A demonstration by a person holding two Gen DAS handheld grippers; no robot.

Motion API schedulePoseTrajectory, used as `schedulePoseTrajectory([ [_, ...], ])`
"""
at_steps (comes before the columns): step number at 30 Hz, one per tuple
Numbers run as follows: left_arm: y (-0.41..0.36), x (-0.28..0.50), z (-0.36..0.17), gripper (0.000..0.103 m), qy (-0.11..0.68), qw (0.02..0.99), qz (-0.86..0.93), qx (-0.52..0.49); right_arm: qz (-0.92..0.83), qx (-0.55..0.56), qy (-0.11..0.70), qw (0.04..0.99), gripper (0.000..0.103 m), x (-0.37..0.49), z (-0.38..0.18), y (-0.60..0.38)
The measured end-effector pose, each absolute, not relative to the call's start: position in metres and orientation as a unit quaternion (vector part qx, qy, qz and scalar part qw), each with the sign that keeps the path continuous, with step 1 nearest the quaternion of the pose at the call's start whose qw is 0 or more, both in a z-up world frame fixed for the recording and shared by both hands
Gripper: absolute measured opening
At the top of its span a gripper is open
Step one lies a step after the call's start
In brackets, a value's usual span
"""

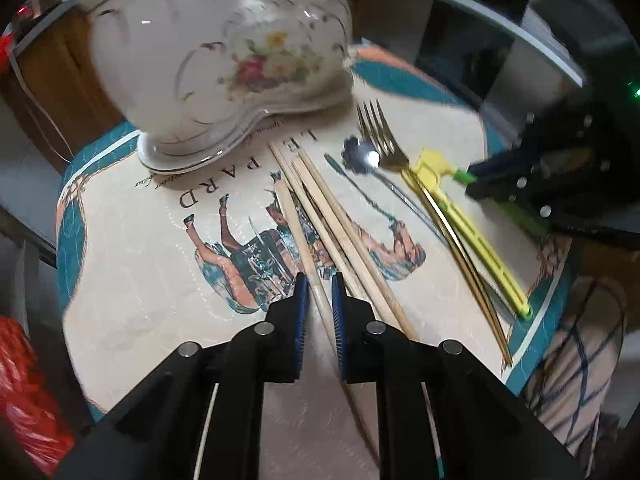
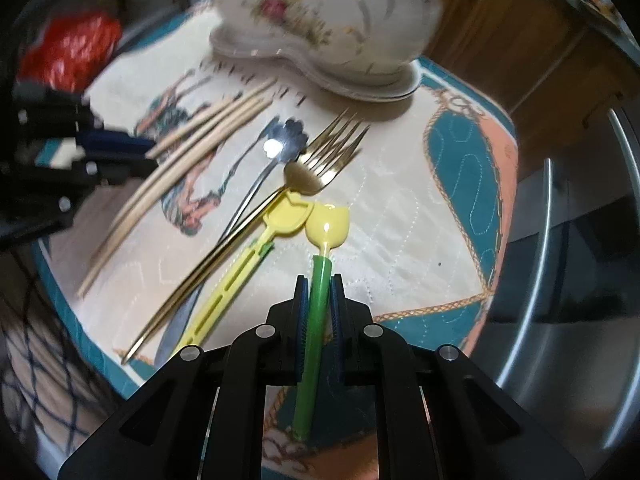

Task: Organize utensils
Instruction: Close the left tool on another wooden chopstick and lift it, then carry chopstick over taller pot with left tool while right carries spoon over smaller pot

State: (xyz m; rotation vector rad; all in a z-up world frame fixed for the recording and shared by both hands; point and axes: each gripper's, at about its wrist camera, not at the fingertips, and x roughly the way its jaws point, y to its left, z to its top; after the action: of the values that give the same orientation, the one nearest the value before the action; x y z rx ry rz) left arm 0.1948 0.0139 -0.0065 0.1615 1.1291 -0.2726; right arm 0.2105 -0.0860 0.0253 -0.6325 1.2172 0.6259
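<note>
Nearest the right wrist camera, the right gripper [image 2: 319, 280] was clenched on the green handle of a yellow-headed plastic spoon [image 2: 327, 222], the blue pads [image 2: 303, 320] pressing the stem on both sides about midway along its length. The yellow bowl pointed toward the far edge of the quilted placemat [image 2: 400, 216], and the handle tail ran back under the tool toward the mat's near edge.

In the left wrist view, the left gripper [image 1: 320, 284] had its fingers close around one wooden chopstick [image 1: 298, 224], but a sliver of gap showed on either side, so I could not tell whether it truly gripped. The other chopsticks [image 1: 340, 220] lay just beside it in a loose fan, touching one another.

Outward from there, near the middle of the mat, a gold fork [image 2: 320, 160] crossed over a flower-bowled steel spoon [image 2: 284, 140], with a yellow slotted plastic utensil [image 2: 236, 272] against the fork's handle. A floral porcelain holder [image 2: 332, 24] stood at the far edge, its mouth out of frame.

To do this step well, in my judgement, the spoon should be lifted straight before swinging, since its head sat just beside the slotted utensil and fork. The mid-stem hold looked balanced. The left tool would do better to close fully on the single stick before rising, lest neighbours drag along.
</note>
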Motion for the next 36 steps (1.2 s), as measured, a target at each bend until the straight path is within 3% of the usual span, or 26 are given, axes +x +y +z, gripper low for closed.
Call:
schedulePoseTrajectory([
  [7, 0.000, 0.208, -0.005, 0.017, 0.579, 0.797, -0.113, 0.129, 0.279, -0.340, 0.588, 0.678, 0.012, 0.220, 0.022, -0.066],
  [12, -0.002, 0.206, -0.005, 0.007, 0.567, 0.807, -0.121, 0.110, 0.278, -0.323, 0.582, 0.692, 0.010, 0.220, 0.024, -0.069],
  [22, 0.050, 0.170, 0.005, 0.006, 0.460, 0.879, -0.128, -0.018, 0.303, -0.216, 0.517, 0.771, 0.010, 0.216, 0.047, -0.113],
  [29, 0.098, 0.145, 0.029, 0.005, 0.359, 0.918, -0.123, -0.119, 0.341, -0.097, 0.424, 0.833, 0.010, 0.209, 0.079, -0.136],
  [36, 0.115, 0.146, 0.058, 0.005, 0.281, 0.943, -0.117, -0.133, 0.363, -0.016, 0.350, 0.864, 0.010, 0.211, 0.098, -0.136],
])
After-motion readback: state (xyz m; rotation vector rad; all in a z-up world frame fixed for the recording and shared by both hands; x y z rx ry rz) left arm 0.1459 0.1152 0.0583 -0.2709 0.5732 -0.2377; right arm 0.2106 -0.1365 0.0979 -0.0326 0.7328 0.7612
